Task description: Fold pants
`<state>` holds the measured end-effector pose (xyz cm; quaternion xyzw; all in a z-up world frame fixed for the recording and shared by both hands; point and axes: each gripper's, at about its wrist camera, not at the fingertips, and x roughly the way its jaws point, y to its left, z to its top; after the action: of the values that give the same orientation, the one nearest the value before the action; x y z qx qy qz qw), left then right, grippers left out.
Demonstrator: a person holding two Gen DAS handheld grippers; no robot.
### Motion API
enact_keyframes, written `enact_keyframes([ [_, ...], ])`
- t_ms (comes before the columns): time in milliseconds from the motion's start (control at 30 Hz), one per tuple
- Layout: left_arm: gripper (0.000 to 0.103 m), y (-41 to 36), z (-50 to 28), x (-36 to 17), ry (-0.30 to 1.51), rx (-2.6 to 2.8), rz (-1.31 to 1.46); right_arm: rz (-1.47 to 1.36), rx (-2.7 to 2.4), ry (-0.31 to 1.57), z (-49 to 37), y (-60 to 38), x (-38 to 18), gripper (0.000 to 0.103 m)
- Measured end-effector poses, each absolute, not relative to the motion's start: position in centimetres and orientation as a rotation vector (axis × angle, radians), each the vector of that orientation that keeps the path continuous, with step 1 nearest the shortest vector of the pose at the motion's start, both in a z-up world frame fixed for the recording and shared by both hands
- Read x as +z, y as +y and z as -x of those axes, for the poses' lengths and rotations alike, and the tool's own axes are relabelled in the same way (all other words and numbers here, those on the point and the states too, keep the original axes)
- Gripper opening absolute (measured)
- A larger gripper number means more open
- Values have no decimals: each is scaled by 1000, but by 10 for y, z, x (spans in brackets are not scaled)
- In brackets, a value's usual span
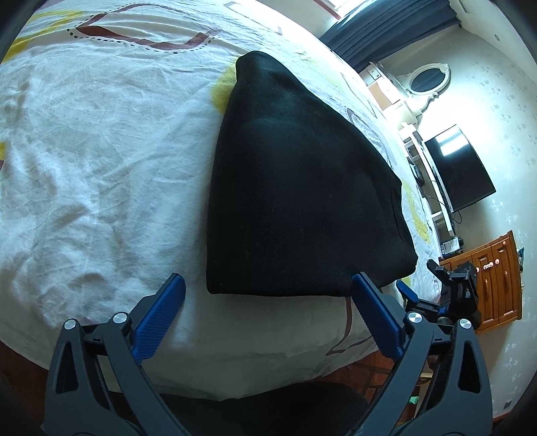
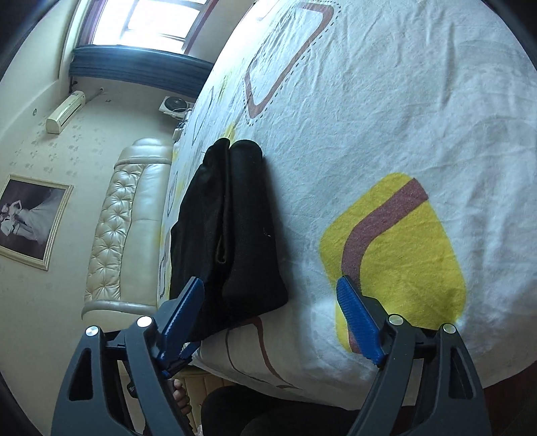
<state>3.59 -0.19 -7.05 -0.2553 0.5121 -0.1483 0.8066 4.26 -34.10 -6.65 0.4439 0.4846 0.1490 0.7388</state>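
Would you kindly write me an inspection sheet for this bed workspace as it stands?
Surface: bed sheet, white, patterned, creased.
Job's things: black pants folded into a compact stack near the bed's edge.
Clutter: nothing seen on the sheet.
Grippers: left gripper open, empty, at the pants' near edge; right gripper open, empty, beside the stack.
Cables: some by the TV.
Surroundings: wooden cabinet, mirror, padded headboard, framed picture, window.

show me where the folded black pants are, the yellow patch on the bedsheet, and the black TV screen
Folded black fabric pants [image 1: 295, 187]: left wrist view, middle of the top layer.
Yellow rounded patch on the white bedsheet [image 2: 412, 255]: right wrist view, its yellow area.
Black flat TV screen [image 1: 461, 167]: left wrist view, screen centre.
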Motion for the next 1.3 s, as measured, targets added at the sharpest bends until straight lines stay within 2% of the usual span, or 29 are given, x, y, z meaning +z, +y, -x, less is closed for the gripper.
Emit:
enact_keyframes([
  [233,100,-8,-29,-66,1099,-276,510,-913,252,1077,-34,-329,-56,82],
  [767,100,-13,5,-42,1036,-182,353,-421,133,1109,-9,-263,-22,83],
  [1300,100,-20,24,-22,929,-79,233,-104,91,1014,9,-205,-10,83],
])
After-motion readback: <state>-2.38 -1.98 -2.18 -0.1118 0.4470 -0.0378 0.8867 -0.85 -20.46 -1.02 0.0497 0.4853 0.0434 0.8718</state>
